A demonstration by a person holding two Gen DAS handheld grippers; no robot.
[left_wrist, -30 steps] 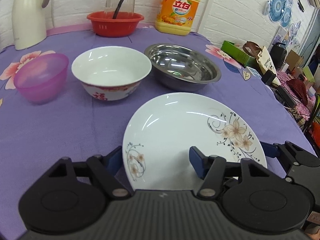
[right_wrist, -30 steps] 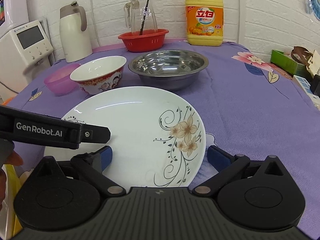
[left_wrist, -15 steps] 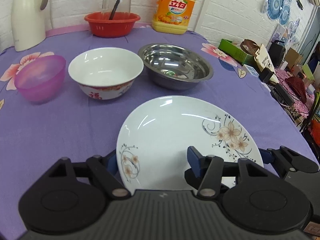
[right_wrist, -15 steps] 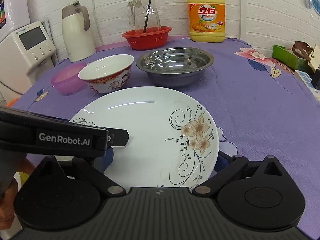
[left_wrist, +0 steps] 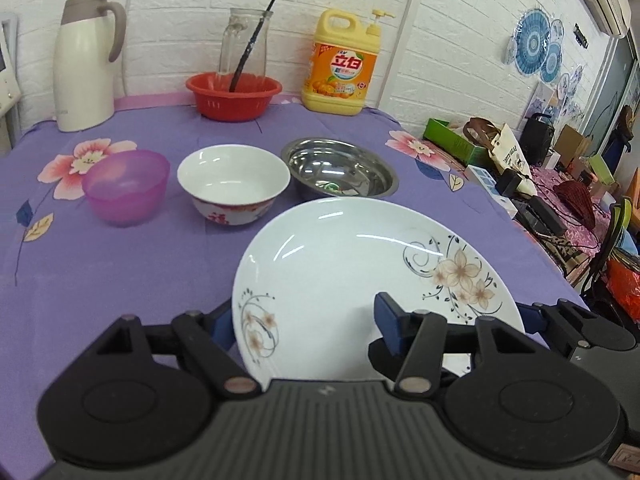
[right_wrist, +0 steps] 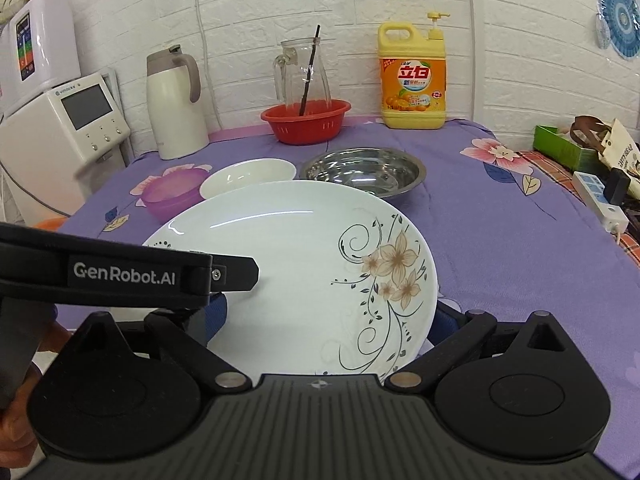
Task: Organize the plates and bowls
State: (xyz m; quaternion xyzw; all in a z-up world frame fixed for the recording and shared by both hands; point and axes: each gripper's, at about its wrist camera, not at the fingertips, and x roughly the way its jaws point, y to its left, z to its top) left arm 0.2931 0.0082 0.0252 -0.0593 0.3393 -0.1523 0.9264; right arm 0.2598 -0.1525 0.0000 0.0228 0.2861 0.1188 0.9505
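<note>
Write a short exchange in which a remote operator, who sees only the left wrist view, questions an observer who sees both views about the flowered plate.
Operator: My left gripper has just been closing, with the plate between its jaws. How does the right gripper hold it?
Observer: The right gripper straddles the plate's near edge. Its left pad seems to lie on top, and its right pad is tucked under the rim.
Operator: What stands left of the thermos?
Observer: A white appliance with a screen stands beside the table.
</note>
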